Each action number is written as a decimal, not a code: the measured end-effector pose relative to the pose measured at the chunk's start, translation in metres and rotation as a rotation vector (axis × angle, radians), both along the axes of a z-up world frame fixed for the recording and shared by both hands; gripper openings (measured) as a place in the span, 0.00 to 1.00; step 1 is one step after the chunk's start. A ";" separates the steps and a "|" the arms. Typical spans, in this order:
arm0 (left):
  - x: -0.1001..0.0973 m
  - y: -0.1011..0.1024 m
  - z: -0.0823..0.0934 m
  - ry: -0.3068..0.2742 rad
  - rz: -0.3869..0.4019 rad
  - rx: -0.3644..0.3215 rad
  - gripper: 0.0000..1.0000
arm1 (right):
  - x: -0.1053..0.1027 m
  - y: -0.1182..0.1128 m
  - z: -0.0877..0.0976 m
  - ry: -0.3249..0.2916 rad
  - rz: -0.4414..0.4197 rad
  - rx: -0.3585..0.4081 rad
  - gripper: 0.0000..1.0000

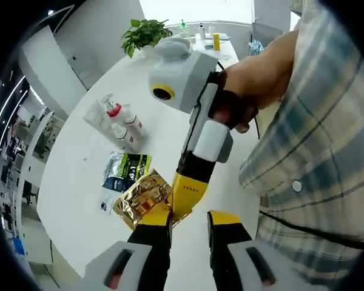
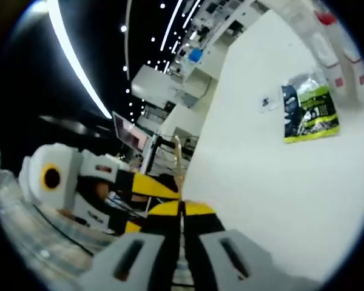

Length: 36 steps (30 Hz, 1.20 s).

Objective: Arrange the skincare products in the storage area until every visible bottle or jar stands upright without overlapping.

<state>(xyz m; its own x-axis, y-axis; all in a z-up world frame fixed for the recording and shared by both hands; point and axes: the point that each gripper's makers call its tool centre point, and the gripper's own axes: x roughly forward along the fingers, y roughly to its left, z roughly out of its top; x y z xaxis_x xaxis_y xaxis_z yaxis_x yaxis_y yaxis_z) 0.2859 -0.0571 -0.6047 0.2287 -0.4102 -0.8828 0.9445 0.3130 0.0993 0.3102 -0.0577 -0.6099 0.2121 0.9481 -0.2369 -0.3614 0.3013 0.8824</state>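
Left gripper: black jaws with yellow tips, standing apart at the bottom of the left gripper view, nothing between them. Just past its tips lies the gold foil pouch, crinkled and shiny.

Right gripper: seen in the left gripper view coming in from above, white body, black and yellow jaw section, held in a person's hand. Its yellow tip touches the near edge of the gold foil pouch. In the right gripper view its jaws are pressed together, with a thin gold edge standing up between the yellow tips, so it is clamped on the gold foil pouch. The left gripper shows beside it there, white body with a yellow ring.

White table: long, rounded at the near end.

Green and black sachet: flat on the table, just beyond the gold foil pouch, touching or nearly touching it; silver top, lime green panel, dark lower part. Also seen in the right gripper view.

Clear pack of bottles: lying flat, farther along the table; white bottles with a red cap inside transparent wrapping.

Potted plant: green leaves, far end of the table, with a yellow bottle and other small bottles nearby, too small to tell apart.

Plaid sleeve: right side of the left gripper view.
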 end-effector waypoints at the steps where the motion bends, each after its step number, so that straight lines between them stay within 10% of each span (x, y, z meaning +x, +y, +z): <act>1: 0.001 0.002 0.001 0.004 0.020 -0.010 0.27 | 0.002 -0.001 0.000 0.003 -0.006 0.001 0.00; 13: 0.016 0.022 0.023 0.258 0.521 -0.517 0.46 | 0.022 -0.011 0.029 -0.032 -0.084 0.095 0.00; 18: 0.012 0.020 0.021 0.337 0.593 -0.634 0.48 | 0.024 -0.016 0.043 -0.049 -0.106 0.146 0.00; 25: 0.030 0.007 0.054 0.465 0.695 -0.967 0.46 | 0.012 -0.016 0.051 -0.014 -0.061 0.185 0.00; 36: 0.034 -0.005 0.056 0.585 0.717 -1.060 0.17 | -0.019 -0.005 0.062 0.046 0.089 0.242 0.00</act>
<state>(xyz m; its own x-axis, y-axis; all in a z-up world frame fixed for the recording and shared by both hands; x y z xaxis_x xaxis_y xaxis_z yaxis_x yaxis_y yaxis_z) 0.3197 -0.0626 -0.5484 0.3808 -0.8840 -0.2711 0.3722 0.4149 -0.8302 0.2912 -0.0623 -0.5483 0.1199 0.9928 -0.0085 -0.3344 0.0485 0.9412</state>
